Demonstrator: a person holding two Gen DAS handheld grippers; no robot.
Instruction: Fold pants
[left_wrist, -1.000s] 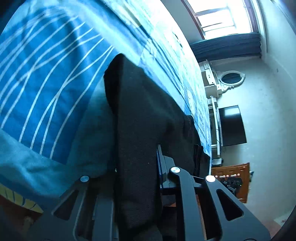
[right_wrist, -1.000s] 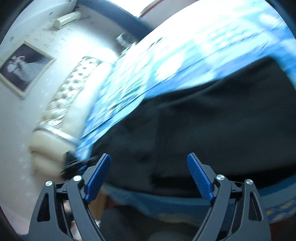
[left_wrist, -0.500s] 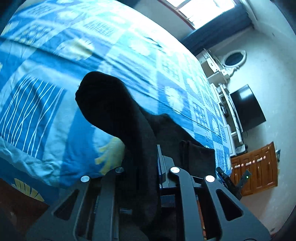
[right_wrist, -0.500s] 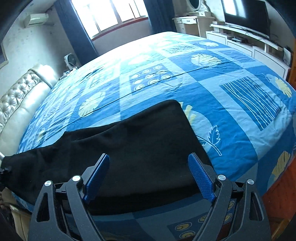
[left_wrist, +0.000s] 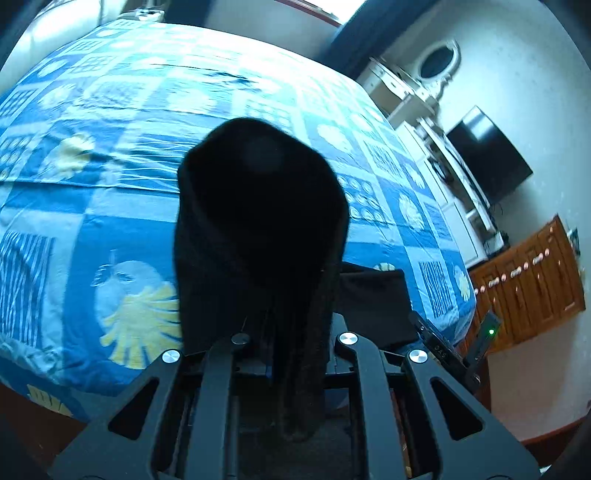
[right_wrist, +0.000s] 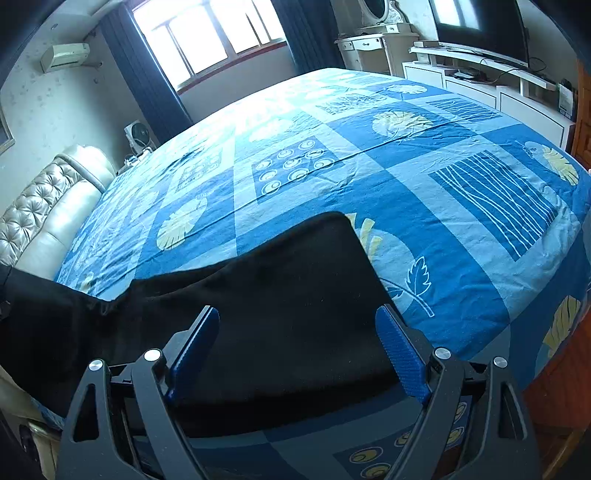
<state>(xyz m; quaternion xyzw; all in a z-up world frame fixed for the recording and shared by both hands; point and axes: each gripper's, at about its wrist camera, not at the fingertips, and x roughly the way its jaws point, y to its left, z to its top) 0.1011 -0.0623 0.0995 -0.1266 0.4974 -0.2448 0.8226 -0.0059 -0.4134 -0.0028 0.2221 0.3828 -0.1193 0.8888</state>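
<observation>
The black pants (right_wrist: 280, 295) lie along the near edge of a bed with a blue patterned cover (right_wrist: 369, 155). My left gripper (left_wrist: 291, 347) is shut on one end of the pants (left_wrist: 258, 206) and holds it lifted, so the cloth bulges up in front of the lens and hides the fingertips. The far end of the pants (left_wrist: 373, 299) rests on the bed to the right. My right gripper (right_wrist: 295, 347) is open and empty, its blue pads (right_wrist: 400, 350) hovering over the flat part of the pants.
A tufted cream headboard (right_wrist: 44, 206) stands at the left. A white TV stand (right_wrist: 491, 85) with a black TV (right_wrist: 476, 26), a dresser with an oval mirror (left_wrist: 439, 62) and a wooden cabinet (left_wrist: 528, 284) line the wall past the bed's foot.
My left gripper has lifted its end of the pants and swung up and over the bed. My right gripper rose and levelled out, still open above the pants.
</observation>
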